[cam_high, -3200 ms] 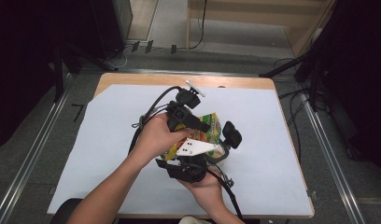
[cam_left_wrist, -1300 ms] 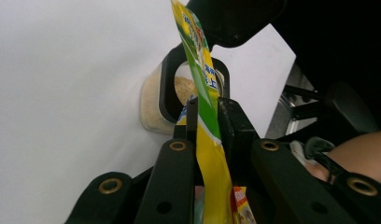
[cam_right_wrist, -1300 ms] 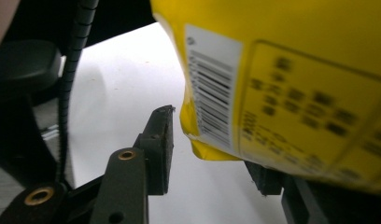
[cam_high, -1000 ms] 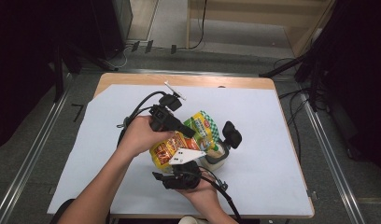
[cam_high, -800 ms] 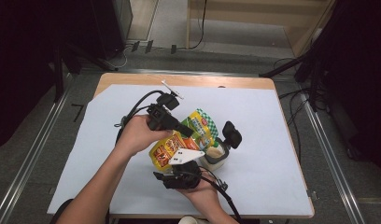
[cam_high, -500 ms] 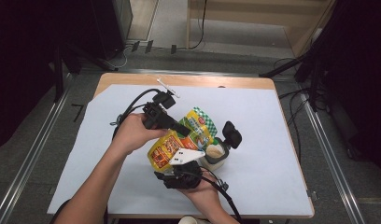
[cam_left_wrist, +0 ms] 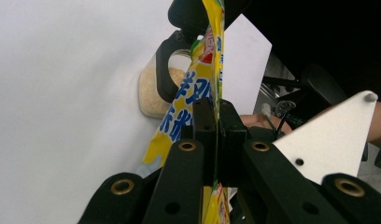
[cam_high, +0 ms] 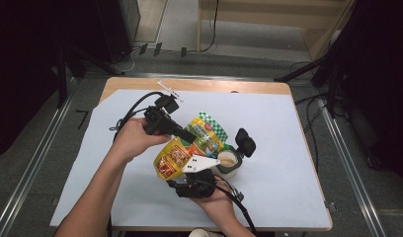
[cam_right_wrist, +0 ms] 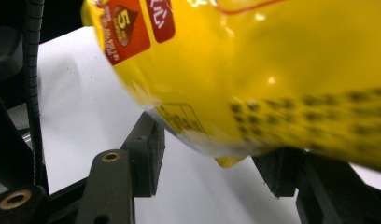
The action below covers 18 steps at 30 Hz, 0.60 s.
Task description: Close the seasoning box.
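One open jar (cam_high: 228, 163) of granules sits just beside — under — yellow pouch (cam_high: 187, 148).

The white table cover (cam_high: 288, 128) is brightly and evenly lit from above, while the room around it sinks into near black. Shadows under the forearms are faint and soft. In the right gripper view the yellow pouch (cam_right_wrist: 272, 70) sits too close: its print smears out of focus and small glare spots shine on the foil. The left gripper view is sharper, though its white background washes out.
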### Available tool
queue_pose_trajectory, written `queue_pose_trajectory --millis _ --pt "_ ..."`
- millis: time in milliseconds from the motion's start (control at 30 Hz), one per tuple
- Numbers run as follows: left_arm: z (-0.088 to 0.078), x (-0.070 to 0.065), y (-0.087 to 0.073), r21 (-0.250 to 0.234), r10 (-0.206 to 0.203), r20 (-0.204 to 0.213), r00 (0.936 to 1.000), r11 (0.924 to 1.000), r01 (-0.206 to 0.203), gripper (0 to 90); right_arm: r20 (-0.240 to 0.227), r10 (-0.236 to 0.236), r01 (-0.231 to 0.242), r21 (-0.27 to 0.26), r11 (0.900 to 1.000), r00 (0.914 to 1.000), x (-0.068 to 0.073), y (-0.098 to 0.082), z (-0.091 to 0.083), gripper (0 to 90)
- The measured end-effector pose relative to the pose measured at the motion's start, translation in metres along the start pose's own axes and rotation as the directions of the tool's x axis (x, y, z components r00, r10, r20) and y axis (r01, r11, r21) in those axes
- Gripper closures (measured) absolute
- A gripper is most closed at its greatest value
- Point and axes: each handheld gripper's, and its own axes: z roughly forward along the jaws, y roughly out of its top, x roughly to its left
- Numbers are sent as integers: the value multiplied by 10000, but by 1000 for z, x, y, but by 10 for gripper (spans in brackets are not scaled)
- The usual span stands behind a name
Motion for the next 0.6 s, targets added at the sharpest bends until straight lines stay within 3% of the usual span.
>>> queue_pose_trajectory --millis 100,233,600 --pt "-1 0 -1 10 87 60 9999 10000 -87 900 9 6 -6 -18 10000 10000 0 0 0 484" --pt "-4 3 -2 -36 -19 519 9987 10000 21 900 35 -13 13 -53 10000 10000 0 0 -1 484" --pt "-10 7 -5 -216 -11 754 9972 9998 27 900 194 -108 111 -186 9998 9998 -1 1 -3 472"
